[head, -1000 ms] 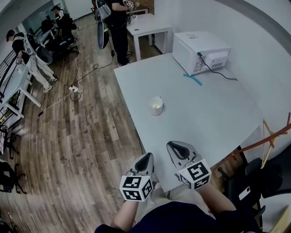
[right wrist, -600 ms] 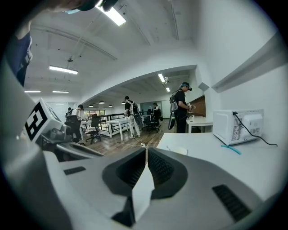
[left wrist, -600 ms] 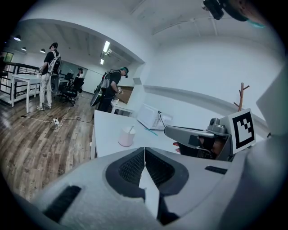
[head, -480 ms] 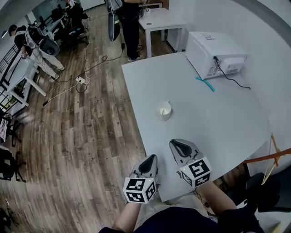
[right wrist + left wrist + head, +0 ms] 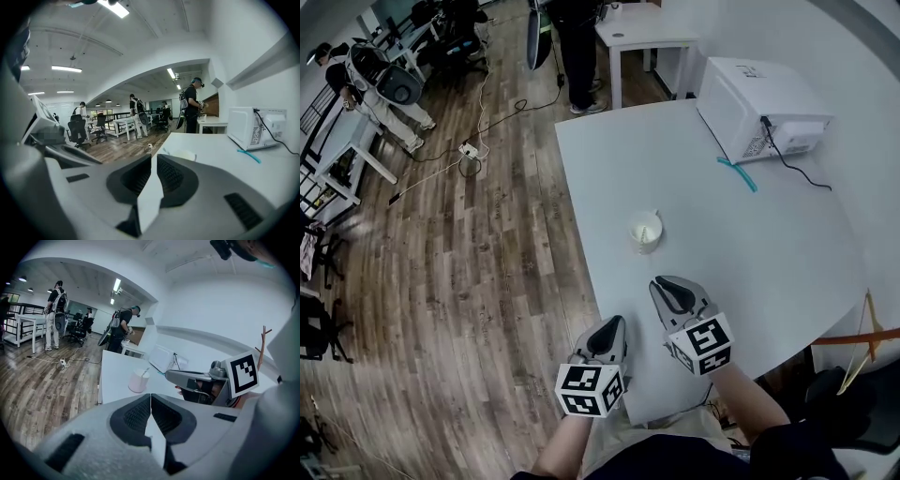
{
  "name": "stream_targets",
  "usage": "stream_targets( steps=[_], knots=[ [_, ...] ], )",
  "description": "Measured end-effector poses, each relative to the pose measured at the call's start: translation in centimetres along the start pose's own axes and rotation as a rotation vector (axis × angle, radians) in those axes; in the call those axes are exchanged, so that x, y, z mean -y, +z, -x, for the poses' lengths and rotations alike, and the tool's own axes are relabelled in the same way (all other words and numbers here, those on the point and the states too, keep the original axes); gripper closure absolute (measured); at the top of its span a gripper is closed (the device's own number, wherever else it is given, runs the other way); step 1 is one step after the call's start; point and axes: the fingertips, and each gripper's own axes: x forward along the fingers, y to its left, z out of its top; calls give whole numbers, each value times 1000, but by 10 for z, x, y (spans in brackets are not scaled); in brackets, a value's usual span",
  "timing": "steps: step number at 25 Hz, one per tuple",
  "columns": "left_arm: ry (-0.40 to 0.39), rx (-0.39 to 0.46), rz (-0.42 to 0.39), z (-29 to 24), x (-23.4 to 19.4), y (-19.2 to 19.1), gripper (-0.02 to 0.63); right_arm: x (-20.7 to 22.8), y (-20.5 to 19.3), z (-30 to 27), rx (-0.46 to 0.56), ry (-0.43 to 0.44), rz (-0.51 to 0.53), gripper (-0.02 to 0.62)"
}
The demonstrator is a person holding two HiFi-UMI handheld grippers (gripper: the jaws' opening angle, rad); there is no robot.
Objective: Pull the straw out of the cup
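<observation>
Cup point(image 5: 645, 232) nearer; left gripper point(image 5: 613, 324), right gripper point(image 5: 671, 287) closed, empty; left gripper view shows straw point(image 5: 146, 371).

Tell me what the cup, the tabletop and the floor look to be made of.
Cup: pale, matte and thin-walled, probably paper or plastic; the look leaves that open.
Tabletop: smooth, plain white with a soft sheen, likely laminate.
Floor: brown planks with visible grain and seams, wood or wood-look laminate.
</observation>
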Motion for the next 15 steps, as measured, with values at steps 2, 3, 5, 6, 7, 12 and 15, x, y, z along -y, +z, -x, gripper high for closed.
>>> stream_targets(
  steps=[2,3,5,6,7,12,15],
  knots=[
    [3,-8,2,-5,-4,-2,586,5,-3,-7,-9,-8,7,560],
    [6,-12,4,-7,-6,-3,586,8,-4,-10,-12,-14,10,560],
    [13,-20,9,-11,-11,-5,586,13,-6,-17,-19,-23,15,558],
    [16,-23,11,-13,-13,-5,586,15,-7,-20,-24,-26,19,557],
    [20,-25,14,-15,-16,-5,586,17,-7,-24,-30,-28,23,545],
    [40,-29,31,-25,-27,-5,586,30,-10,-41,-48,-58,65,482],
    [51,-31,35,-30,-31,-6,586,35,-13,-52,-59,-61,88,480]
  ],
)
